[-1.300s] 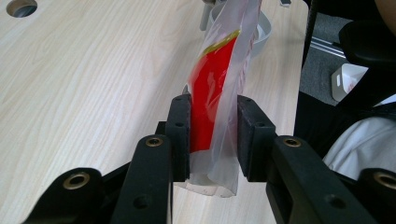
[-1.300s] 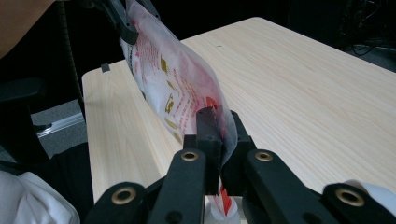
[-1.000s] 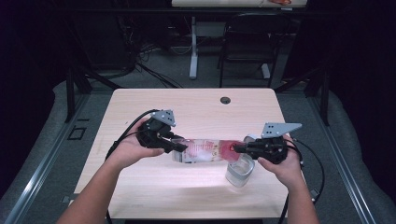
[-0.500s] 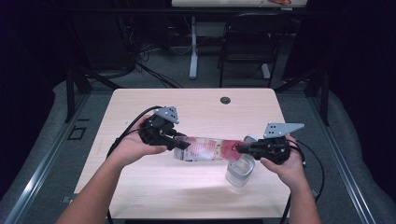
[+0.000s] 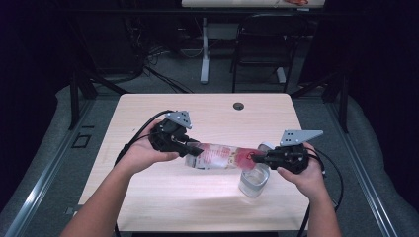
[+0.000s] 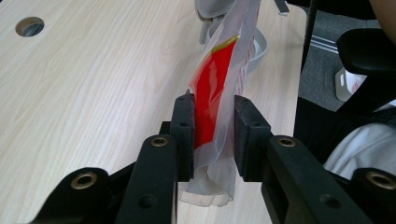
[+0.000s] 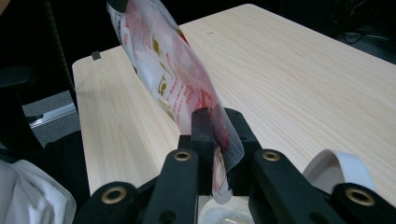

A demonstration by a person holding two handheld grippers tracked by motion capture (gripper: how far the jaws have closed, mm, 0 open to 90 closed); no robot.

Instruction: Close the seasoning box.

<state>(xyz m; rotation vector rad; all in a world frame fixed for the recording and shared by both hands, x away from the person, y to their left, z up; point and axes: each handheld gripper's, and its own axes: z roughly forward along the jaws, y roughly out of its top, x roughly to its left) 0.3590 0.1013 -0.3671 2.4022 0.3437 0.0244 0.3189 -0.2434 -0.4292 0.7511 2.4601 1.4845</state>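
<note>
- Holding a clear plastic pouch (image 5: 220, 157) stretched between the two grippers, just above the table (image 5: 148, 118), with its right end over a glass (image 5: 254, 179).
- The left gripper (image 5: 190, 148) has its jaws narrow around the pouch's left end. In the left gripper view the film (image 6: 215, 100) sits between the two pads and the left pad touches it, but a slight gap shows at the right pad. The jaws have just been closing, so the grip looks light, not firm.
- The right gripper (image 5: 257, 158) is nearly closed on the other end. Its own view shows the torn, red-stained edge (image 7: 219, 154) pinched between the pads. These jaws have just been opening a little, with the film between them.
- The glass stands right under the right gripper. Its rim (image 7: 338, 170) shows beside the right jaw in the right gripper view.
- The step in hand seems to be tipping the pouch's contents into the glass.
- To do it well, firm up the left grip first so the film cannot slide out.
- Raise the left end slowly, keeping the low corner above the glass's mouth.
- Loosen the right jaws only enough to let the opening part.
- Risk: the slack pouch twists and spills beside the glass.
</note>
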